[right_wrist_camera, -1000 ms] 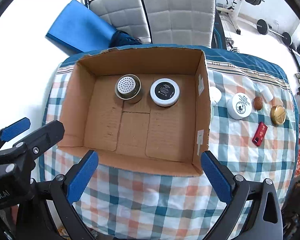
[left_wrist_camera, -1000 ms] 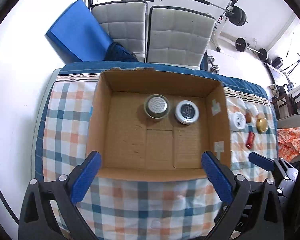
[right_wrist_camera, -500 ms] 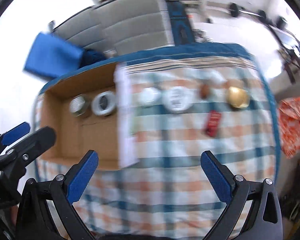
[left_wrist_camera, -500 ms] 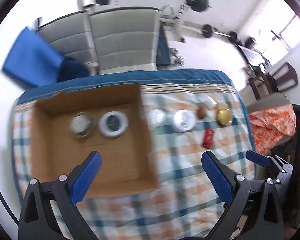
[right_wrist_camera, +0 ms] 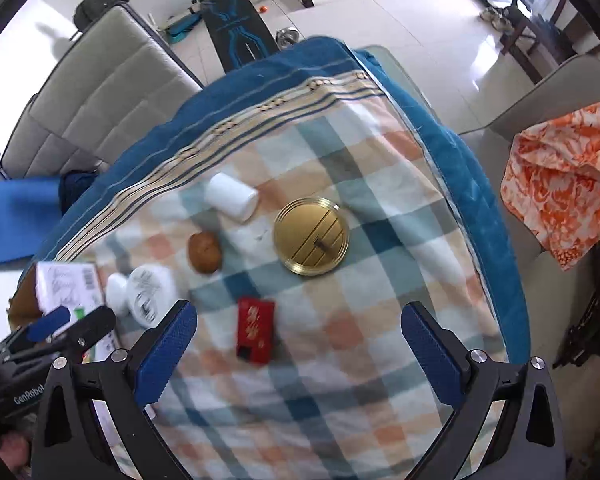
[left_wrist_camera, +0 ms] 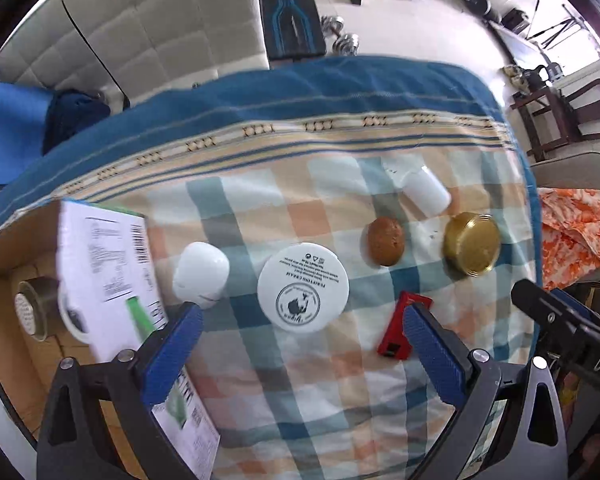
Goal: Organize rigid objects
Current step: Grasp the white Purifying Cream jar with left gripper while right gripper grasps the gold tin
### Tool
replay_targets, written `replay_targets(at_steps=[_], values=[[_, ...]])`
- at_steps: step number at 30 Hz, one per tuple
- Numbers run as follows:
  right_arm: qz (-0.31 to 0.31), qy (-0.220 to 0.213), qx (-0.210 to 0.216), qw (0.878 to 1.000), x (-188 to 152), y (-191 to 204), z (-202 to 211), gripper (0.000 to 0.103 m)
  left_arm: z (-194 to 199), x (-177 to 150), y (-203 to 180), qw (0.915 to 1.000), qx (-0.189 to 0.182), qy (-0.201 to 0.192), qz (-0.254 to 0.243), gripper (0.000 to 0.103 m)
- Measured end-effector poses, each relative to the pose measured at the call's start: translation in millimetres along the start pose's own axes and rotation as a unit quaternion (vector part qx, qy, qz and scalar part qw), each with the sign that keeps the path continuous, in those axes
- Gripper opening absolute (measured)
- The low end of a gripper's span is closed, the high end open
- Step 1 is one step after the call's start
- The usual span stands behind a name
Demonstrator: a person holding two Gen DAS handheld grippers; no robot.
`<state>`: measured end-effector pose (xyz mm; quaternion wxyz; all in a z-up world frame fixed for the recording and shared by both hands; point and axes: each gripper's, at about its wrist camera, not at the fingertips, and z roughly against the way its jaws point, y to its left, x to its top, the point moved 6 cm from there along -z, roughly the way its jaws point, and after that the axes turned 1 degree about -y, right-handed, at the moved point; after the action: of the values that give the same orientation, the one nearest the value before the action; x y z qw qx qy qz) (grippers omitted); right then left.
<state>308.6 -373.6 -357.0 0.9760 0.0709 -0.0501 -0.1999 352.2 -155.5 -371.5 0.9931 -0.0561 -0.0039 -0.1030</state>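
My right claw (right_wrist_camera: pixel 298 338) hangs wide open and empty with the small red box (right_wrist_camera: pixel 255 330) lying just ahead between its fingers, long axis pointing away from me, nearer than to my open left claw (left_wrist_camera: pixel 300 340).

The tablecloth (right_wrist_camera: pixel 340 360) was checked in orange, teal and white, with a blue striped border. On it lay a gold lid (right_wrist_camera: pixel 311 236), a red packet (right_wrist_camera: pixel 255 330), a brown lump (right_wrist_camera: pixel 205 253), a white bottle (right_wrist_camera: pixel 231 197) and a white jar (left_wrist_camera: pixel 303 287) with black print. The cardboard box (left_wrist_camera: pixel 4 248) was brown, its label white.
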Motion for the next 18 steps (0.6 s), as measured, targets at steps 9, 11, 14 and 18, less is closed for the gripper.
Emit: replay_targets(at_steps=[9,11,14,18], values=[[0.004,0.056,-0.004,0.998,26.1,-0.9,-78.0,0.103,-64.9,6.2,7.2,0.9975,0.016,0.064,0.023,0.103],[0.004,0.063,-0.005,0.998,28.8,-1.4,-87.1,0.103,-74.1,6.1,6.2,0.9970,0.019,0.072,0.021,0.103],[0.002,0.066,-0.005,0.998,32.1,-3.7,-95.2,0.103,-84.1,6.9,2.3,0.9963,0.022,0.081,0.020,0.103],[-0.001,0.073,-0.013,0.997,33.1,-7.0,-103.1,0.096,-92.5,6.4,-5.8,0.9961,0.036,0.080,0.010,0.094]])
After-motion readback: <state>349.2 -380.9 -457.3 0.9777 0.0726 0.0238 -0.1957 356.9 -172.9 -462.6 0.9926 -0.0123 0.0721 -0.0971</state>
